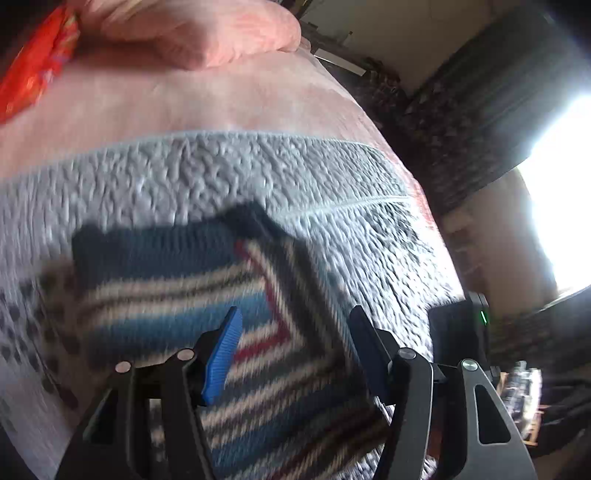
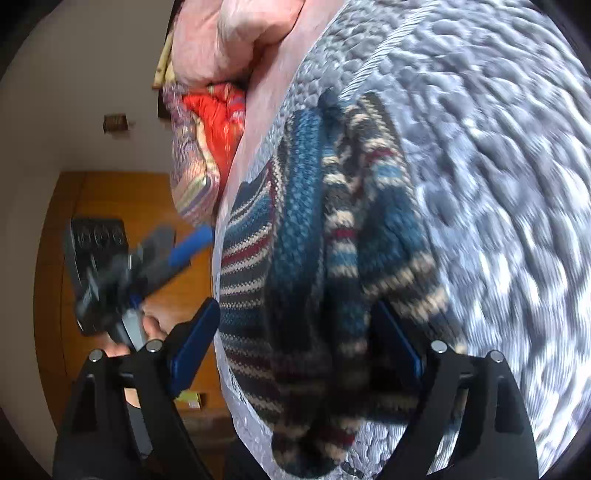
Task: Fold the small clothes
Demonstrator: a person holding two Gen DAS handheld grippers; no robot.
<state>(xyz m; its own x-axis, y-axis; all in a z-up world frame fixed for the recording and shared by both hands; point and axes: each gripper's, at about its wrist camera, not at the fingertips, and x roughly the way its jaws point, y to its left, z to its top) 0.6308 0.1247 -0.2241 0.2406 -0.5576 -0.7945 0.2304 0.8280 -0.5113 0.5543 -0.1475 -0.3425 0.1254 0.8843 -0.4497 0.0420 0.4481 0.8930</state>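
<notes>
Left wrist view: striped knit sweater lies on the grey quilted blanket, directly ahead of and under our left gripper; its blue ribbed band and red-edged V of stripes face us.
Left tool: we see its two blue fingers spread wide apart with nothing between them but the knit below, so it grips nothing.
Surroundings, left: pink bed cover stretches beyond the blanket, with a pink pillow and a red patterned cloth at the far end.
Blur, left: the frame is smeared, so we cannot tell whether the fingertips touch the fabric.
Right wrist view: the same sweater appears bunched, with one layer doubled over another along a dark central crease; it sits near the blanket's edge.
Right tool: our right gripper hangs over the garment with its fingers set wide; it holds nothing.
Other tool, right view: the left gripper shows at the bed's side, held in a hand, clear of the sweater.
Step in hand, as we judge it: squaring up a half-made fold.
Doing it well: we should pinch both layers at the edge, not just the top one, lift low, and lay the fold flat so the stripes line up and the knit does not drag the blanket.
</notes>
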